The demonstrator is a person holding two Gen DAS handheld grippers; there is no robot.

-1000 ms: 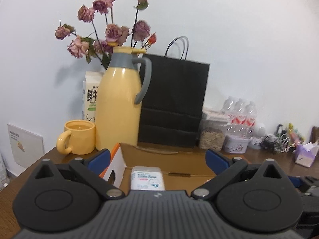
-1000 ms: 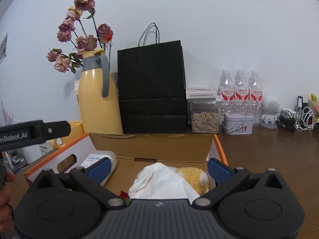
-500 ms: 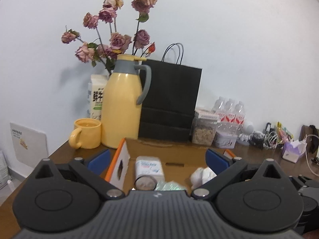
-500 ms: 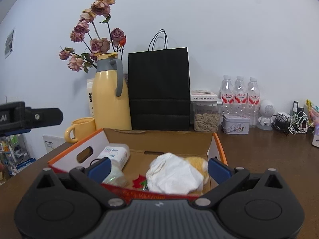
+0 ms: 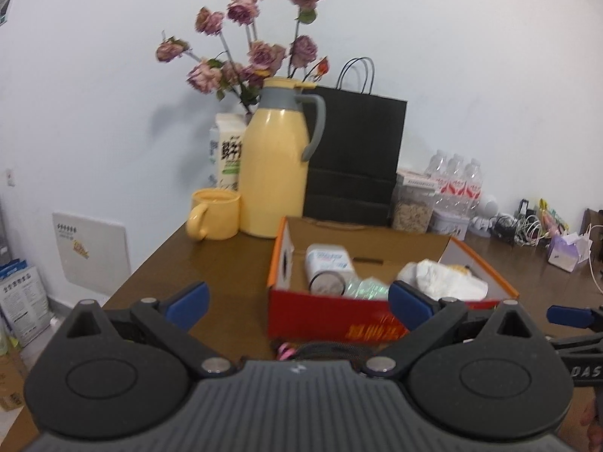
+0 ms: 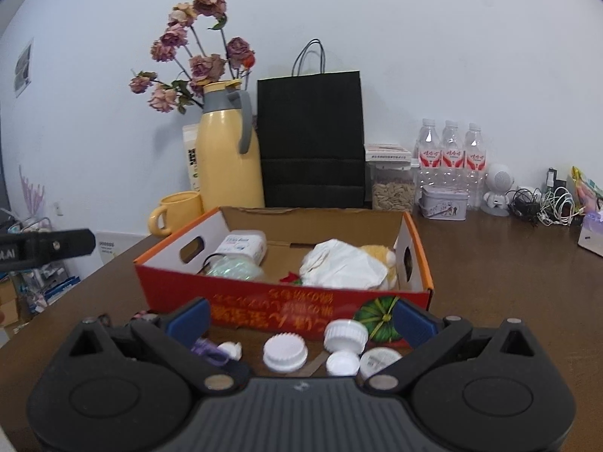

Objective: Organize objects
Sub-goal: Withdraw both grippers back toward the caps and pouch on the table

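An open orange-red cardboard box [image 6: 286,305] [image 5: 339,320] sits on the brown table. In it lie a white jar [image 6: 243,245] [image 5: 328,263], an iridescent thing [image 6: 233,269], a crumpled white bag [image 6: 343,263] and a yellow plush [image 6: 377,254]. Several white caps [image 6: 284,352] and small jars [image 6: 345,333] lie on the table in front of the box, between my right gripper's [image 6: 299,316] open fingers. My left gripper [image 5: 297,301] is open and empty, in front of the box's left corner. A dark corded item [image 5: 320,348] lies just below it.
Behind the box stand a yellow thermos [image 6: 230,154], a yellow mug [image 6: 175,213], a black paper bag [image 6: 311,139], a seed container [image 6: 392,184], three water bottles [image 6: 452,158], a tin [image 6: 444,207] and tangled cables [image 6: 546,207]. The table's left edge [image 5: 150,260] is close.
Both grippers have pulled back and up from over the box, so its front wall and the caps in front of it now show. Both stay open.
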